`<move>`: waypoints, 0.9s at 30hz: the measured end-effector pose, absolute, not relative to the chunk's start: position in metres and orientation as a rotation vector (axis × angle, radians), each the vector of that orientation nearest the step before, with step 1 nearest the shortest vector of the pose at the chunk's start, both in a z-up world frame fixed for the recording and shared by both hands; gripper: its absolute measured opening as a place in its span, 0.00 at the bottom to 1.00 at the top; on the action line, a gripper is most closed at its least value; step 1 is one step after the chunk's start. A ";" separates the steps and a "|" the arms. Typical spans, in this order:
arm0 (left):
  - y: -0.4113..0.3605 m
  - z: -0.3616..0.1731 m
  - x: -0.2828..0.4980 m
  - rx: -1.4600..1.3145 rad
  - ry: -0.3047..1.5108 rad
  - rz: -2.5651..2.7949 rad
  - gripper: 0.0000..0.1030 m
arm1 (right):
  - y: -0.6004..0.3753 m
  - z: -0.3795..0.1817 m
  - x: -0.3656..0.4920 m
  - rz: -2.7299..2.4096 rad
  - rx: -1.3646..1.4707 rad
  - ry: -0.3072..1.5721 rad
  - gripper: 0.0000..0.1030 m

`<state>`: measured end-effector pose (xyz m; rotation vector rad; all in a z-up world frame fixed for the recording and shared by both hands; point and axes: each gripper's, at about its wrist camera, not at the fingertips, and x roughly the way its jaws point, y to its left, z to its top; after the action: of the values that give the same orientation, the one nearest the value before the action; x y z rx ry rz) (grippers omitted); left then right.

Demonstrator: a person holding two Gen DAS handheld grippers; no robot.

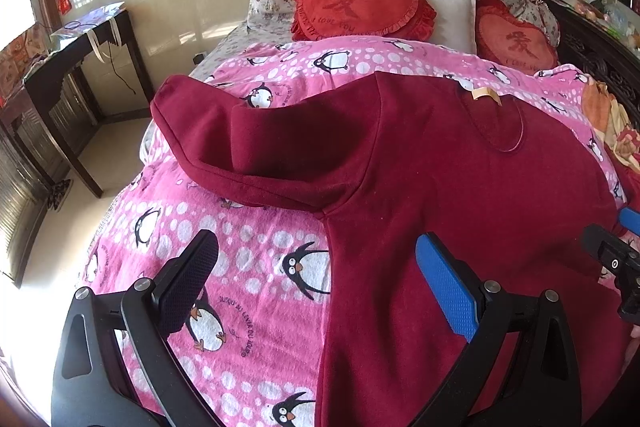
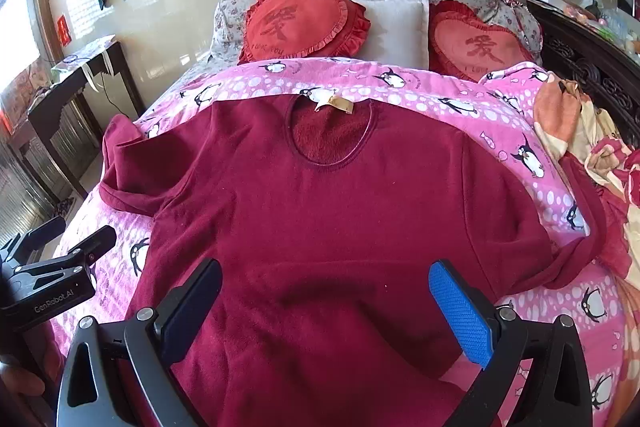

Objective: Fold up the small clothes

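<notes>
A dark red fleece top [image 2: 320,227] lies face up and spread flat on the pink penguin blanket [image 2: 460,99], neck and tan label [image 2: 336,103] away from me. Its left sleeve [image 1: 248,151] lies out to the left, its right sleeve [image 2: 568,251] bends along the right edge. My left gripper [image 1: 320,275] is open and empty, over the top's left side seam [image 1: 332,267]. My right gripper [image 2: 326,301] is open and empty, above the lower middle of the top. Each gripper also shows at the edge of the other's view: the right one [image 1: 616,259], the left one [image 2: 60,279].
Two red heart cushions [image 2: 304,23] and a white pillow [image 2: 396,27] lie at the head of the bed. A rumpled floral cover [image 2: 592,147] is at the right, by the dark carved bed frame [image 2: 592,67]. A dark side table [image 1: 76,67] stands left of the bed.
</notes>
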<state>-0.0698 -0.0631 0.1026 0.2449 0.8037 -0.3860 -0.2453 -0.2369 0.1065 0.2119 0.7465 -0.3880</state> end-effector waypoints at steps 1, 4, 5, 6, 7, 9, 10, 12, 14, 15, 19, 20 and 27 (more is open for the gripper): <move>-0.063 0.103 -0.069 0.243 0.805 -0.384 0.97 | -0.237 0.106 -0.244 -0.387 0.212 0.748 1.00; -0.063 0.101 -0.066 0.243 0.812 -0.377 0.97 | -0.236 0.105 -0.240 -0.384 0.208 0.748 1.00; -0.062 0.100 -0.065 0.243 0.814 -0.375 0.97 | -0.236 0.105 -0.239 -0.385 0.204 0.748 1.00; -0.063 0.100 -0.065 0.244 0.814 -0.375 0.97 | -0.235 0.105 -0.238 -0.387 0.201 0.748 1.00; -0.063 0.100 -0.065 0.246 0.814 -0.375 0.97 | -0.235 0.104 -0.237 -0.388 0.199 0.750 1.00; -0.063 0.099 -0.064 0.248 0.813 -0.374 0.97 | -0.235 0.103 -0.234 -0.386 0.200 0.757 1.00; -0.063 0.099 -0.063 0.248 0.812 -0.374 0.97 | -0.235 0.102 -0.232 -0.383 0.201 0.759 1.00; -0.063 0.098 -0.063 0.246 0.814 -0.372 0.97 | -0.235 0.101 -0.230 -0.385 0.198 0.763 1.00; -0.064 0.096 -0.060 0.246 0.819 -0.371 0.97 | -0.235 0.099 -0.227 -0.384 0.195 0.768 1.00; -0.064 0.096 -0.059 0.246 0.822 -0.370 0.97 | -0.235 0.098 -0.226 -0.383 0.195 0.772 1.00; -0.062 0.093 -0.053 0.250 0.826 -0.362 0.97 | -0.236 0.095 -0.222 -0.382 0.194 0.781 1.00; -0.061 0.092 -0.052 0.249 0.827 -0.360 0.97 | -0.236 0.095 -0.220 -0.382 0.194 0.783 1.00; -0.055 0.087 -0.042 0.242 0.834 -0.348 0.97 | -0.234 0.090 -0.212 -0.374 0.192 0.792 1.00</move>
<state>-0.0416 -0.0551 0.0873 0.2425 0.8344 -0.3478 -0.2115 -0.2345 0.0903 0.1925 0.7924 -0.3742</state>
